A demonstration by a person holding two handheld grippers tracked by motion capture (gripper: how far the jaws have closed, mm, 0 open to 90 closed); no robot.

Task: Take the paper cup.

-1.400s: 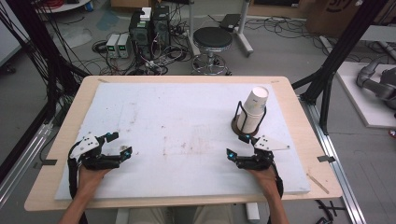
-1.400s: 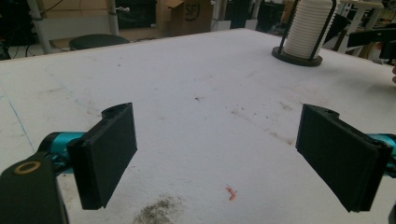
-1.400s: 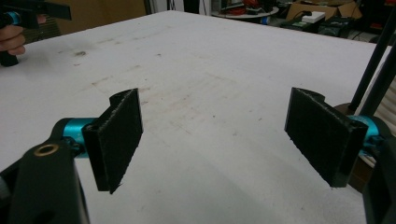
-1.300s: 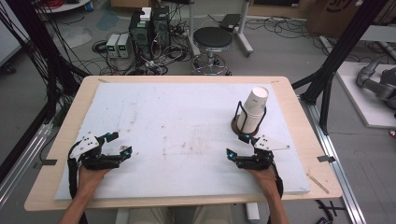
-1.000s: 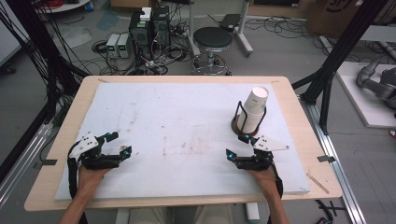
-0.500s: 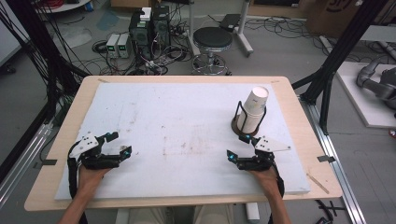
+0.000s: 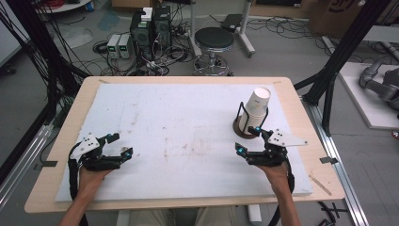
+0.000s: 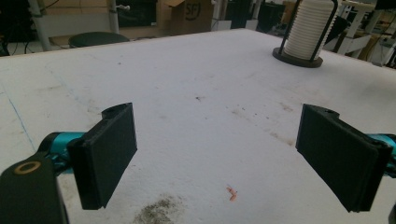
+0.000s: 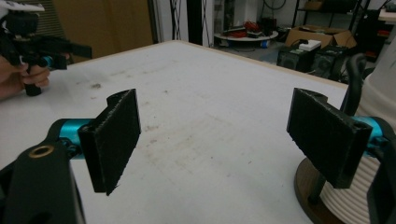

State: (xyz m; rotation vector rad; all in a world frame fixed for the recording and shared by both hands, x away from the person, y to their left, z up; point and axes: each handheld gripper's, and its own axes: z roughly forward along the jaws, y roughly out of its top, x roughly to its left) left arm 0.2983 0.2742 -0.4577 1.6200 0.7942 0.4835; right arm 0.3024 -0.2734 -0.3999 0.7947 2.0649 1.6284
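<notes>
A stack of white paper cups [image 7: 255, 107] stands in a black wire holder [image 7: 241, 113] on a round dark base at the table's right. My right gripper [image 7: 248, 140] hovers just in front of it, open, with nothing between the jaws. In the right gripper view the right gripper [image 9: 215, 140] has the holder's base [image 9: 310, 193] beside its right jaw. My left gripper [image 7: 121, 144] is open and empty near the front left. In the left gripper view the left gripper [image 8: 217, 154] looks across the sheet toward the cups [image 8: 306, 25] far off.
A white foam sheet [image 7: 179, 122], stained in the middle, covers the wooden table [image 7: 56, 136]. A small orange scrap [image 8: 231, 192] lies on the sheet by the left gripper. A stool [image 7: 214, 40], computers and cables stand beyond the far edge.
The right gripper has shifted very slightly toward the cup holder. The left gripper and the cups have not moved.
</notes>
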